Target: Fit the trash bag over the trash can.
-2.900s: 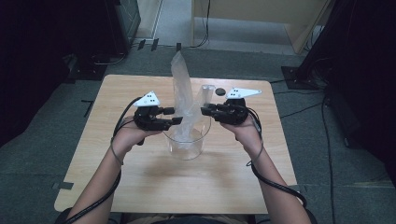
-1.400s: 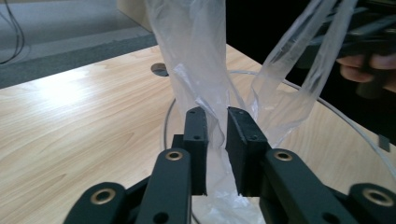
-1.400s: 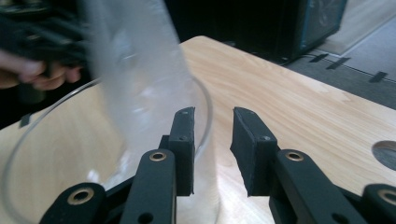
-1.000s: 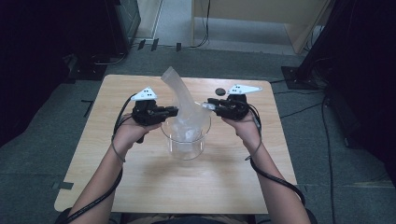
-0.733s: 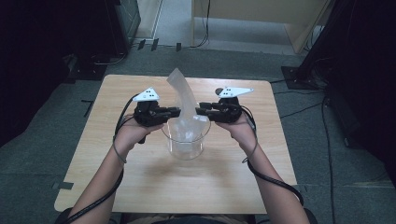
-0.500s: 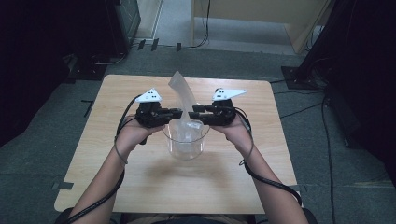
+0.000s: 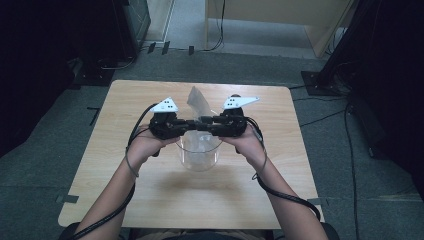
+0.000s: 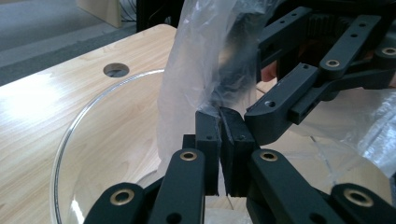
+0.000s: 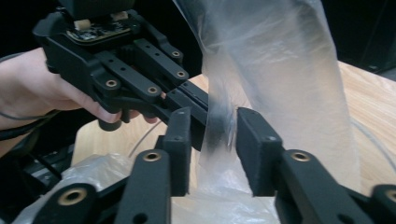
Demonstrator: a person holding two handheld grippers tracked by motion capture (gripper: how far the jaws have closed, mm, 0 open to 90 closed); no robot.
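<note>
A clear plastic bag [image 7: 196, 101] stands up out of a glass bowl [image 7: 200, 161] at the middle of the table. My left gripper [image 8: 219, 114] is shut on a fold of the bag [image 8: 196, 56] above the bowl's rim [image 8: 70, 135], its jaws having just closed tight. My right gripper [image 9: 212, 128] faces it from the other side, nearly tip to tip. The bag's film [image 9: 280, 60] hangs between its jaws, which have just been closing, but a gap is left and the pads do not press. In the high view the left gripper [image 7: 195, 123] and the right gripper [image 7: 206, 120] meet over the bowl.
The wooden table [image 7: 150, 200] has a round hole [image 8: 116, 70] beyond the bowl. Loose bag film [image 9: 93, 172] lies crumpled in the bowl. Cables trail from both grippers along the forearms. Dark equipment and stands ring the table on the floor.
My right gripper has moved left across the bowl to the bag, ending close to the left gripper. The bag's top has sunk and leans less far up. The left hand has stayed put.
</note>
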